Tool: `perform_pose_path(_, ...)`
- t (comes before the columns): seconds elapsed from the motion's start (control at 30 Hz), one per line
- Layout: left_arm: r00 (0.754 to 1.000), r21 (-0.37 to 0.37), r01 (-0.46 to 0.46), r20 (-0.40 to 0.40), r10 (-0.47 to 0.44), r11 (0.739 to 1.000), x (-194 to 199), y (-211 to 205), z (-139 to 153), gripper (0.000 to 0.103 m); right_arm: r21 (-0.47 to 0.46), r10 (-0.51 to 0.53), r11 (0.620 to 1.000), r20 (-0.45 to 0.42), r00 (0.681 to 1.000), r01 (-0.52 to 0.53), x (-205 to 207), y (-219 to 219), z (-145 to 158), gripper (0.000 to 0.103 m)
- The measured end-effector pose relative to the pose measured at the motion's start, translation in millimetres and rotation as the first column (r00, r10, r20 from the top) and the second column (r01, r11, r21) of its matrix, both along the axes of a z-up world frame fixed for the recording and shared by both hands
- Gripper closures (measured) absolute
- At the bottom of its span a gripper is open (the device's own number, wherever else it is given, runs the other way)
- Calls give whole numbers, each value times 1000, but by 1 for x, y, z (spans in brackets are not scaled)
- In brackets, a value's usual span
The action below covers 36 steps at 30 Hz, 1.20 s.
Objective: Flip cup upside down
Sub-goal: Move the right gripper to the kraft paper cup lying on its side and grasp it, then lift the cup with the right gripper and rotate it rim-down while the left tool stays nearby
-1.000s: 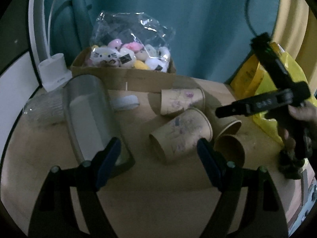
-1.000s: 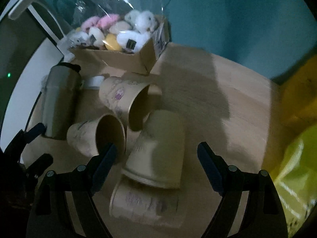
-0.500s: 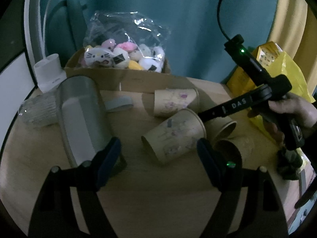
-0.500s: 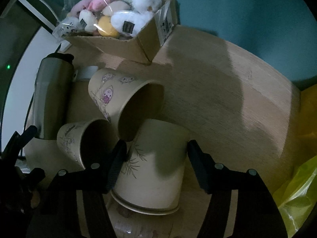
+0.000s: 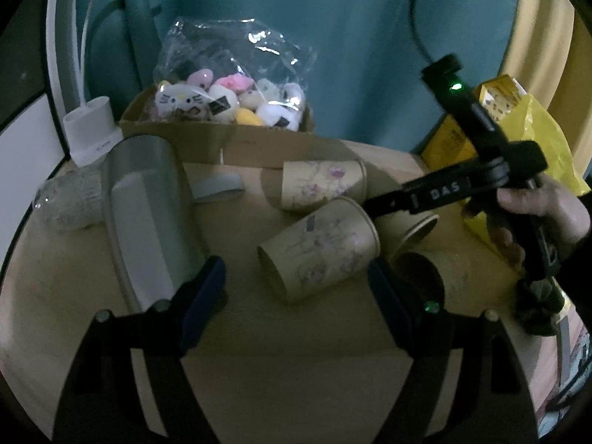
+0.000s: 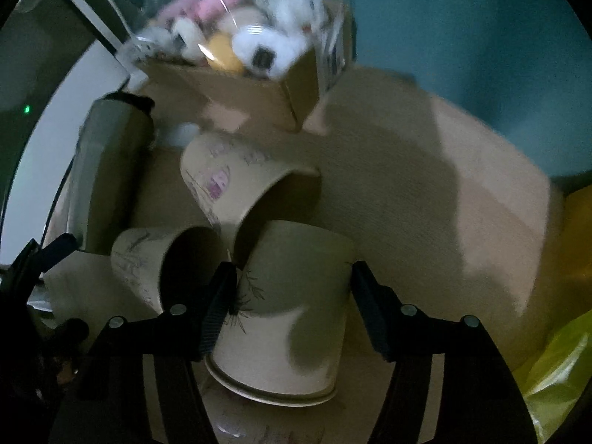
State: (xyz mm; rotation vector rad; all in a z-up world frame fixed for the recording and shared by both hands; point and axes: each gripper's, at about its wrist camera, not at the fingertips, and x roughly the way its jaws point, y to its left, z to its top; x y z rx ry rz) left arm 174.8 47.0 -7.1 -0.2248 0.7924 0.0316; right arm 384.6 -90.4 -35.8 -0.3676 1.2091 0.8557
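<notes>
Several brown paper cups lie on their sides in a heap on the round wooden table (image 5: 288, 362). In the right wrist view my right gripper (image 6: 292, 296) is shut on one paper cup (image 6: 288, 314), pads on both its sides, rim toward the camera. Two more cups (image 6: 240, 185) (image 6: 155, 259) lie just beyond it, mouths open toward me. In the left wrist view my left gripper (image 5: 296, 288) is open and empty, just in front of a printed cup (image 5: 318, 248) lying on its side. The right gripper's body (image 5: 481, 170) reaches into the heap from the right.
A steel bottle (image 5: 148, 214) lies on the table at left, close to my left finger. A cardboard box of plush toys (image 5: 222, 111) in plastic stands at the back. A white lamp base (image 5: 92, 129) is back left. Yellow bags (image 5: 518, 129) are at right.
My right gripper has moved in over the nearest cup and shut on its sides. My left gripper has stayed open, with its view shifting slightly.
</notes>
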Motion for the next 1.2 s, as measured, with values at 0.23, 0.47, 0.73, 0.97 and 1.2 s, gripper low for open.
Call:
perform_pose_path(0.23,999,-28,24,25,-23,999,-6,-6,7,22,118,-15,993,264,964,-17,-40,-23,40,36)
perform_pose_path(0.47,998,-39,43,40,-41,998,-12,-10,19,22,246,-55,969,314,948,-25,-84,-44,71,36)
perform_pose_path(0.73,995,-212,98,32,-93,972,-27,-3,30,22,347,-33,934,318,947,-84,-138,-77,80,36)
perform_pose_path(0.97,990,-321,138,72,-121,937,-54,-6,45,22,362,3,921,365,931,-145,-198,-88,78,36)
perform_pose_path(1.2,974,-363,227,93,-207,904,-75,-33,54,22,321,62,923,424,904,-213,-252,-92,72,36)
